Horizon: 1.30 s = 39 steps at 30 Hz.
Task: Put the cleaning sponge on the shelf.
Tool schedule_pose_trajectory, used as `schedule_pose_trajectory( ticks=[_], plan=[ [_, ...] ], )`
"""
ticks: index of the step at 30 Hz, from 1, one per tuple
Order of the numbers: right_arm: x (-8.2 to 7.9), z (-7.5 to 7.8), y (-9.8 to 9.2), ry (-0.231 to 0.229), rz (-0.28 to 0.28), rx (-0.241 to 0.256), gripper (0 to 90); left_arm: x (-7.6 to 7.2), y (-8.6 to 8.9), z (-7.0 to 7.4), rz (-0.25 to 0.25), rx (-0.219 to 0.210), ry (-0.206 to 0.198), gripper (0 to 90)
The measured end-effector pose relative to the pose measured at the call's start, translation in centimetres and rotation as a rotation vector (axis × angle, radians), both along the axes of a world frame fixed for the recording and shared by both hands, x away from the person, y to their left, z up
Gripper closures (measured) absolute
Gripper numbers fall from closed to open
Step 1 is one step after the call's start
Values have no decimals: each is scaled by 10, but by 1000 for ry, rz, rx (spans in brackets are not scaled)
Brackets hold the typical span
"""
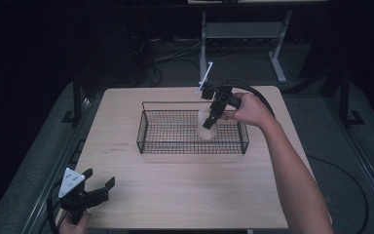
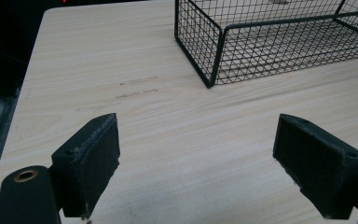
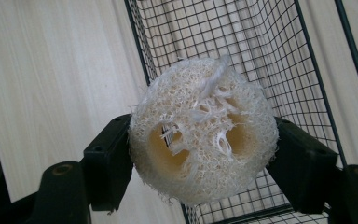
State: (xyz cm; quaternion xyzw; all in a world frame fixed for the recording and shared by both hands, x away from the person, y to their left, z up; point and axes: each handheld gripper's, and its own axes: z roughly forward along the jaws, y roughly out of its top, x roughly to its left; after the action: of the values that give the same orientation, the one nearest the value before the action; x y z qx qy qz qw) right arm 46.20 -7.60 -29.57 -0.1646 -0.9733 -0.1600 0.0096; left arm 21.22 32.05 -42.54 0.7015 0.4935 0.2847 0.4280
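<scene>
Left claw (image 1: 99, 184) gapes wide (table's near edge); right claw (image 3: 200, 154) clamps loofah (image 3: 203, 132) over basket (image 1: 146, 130).

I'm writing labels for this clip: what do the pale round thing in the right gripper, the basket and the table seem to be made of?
Pale round thing: looks like dried loofah, a cream, matte web of coarse fibres with hollow channels. Basket: thin black metal wire, by its fine grid on thicker rim rods. Table: light wood or wood-look laminate, matte, with straight grain lines.

lab/test room | dark walls | floor cables (image 1: 175, 53) | metal table frame (image 1: 277, 58)
</scene>
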Motion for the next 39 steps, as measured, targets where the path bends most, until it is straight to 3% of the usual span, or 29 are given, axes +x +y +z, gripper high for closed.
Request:
schedule_pose_trajectory(
  ticks=[9,33,39],
  plan=[
    [10,-4,5,-2,-14,2,274,0,1,0,-2,3,-3,138],
    [35,-38,9,22,-54,-55,273,-1,0,0,-4,8,-6,138],
    [38,-45,7,35,-70,-33,273,-1,0,0,-1,6,-5,138]
  ],
)
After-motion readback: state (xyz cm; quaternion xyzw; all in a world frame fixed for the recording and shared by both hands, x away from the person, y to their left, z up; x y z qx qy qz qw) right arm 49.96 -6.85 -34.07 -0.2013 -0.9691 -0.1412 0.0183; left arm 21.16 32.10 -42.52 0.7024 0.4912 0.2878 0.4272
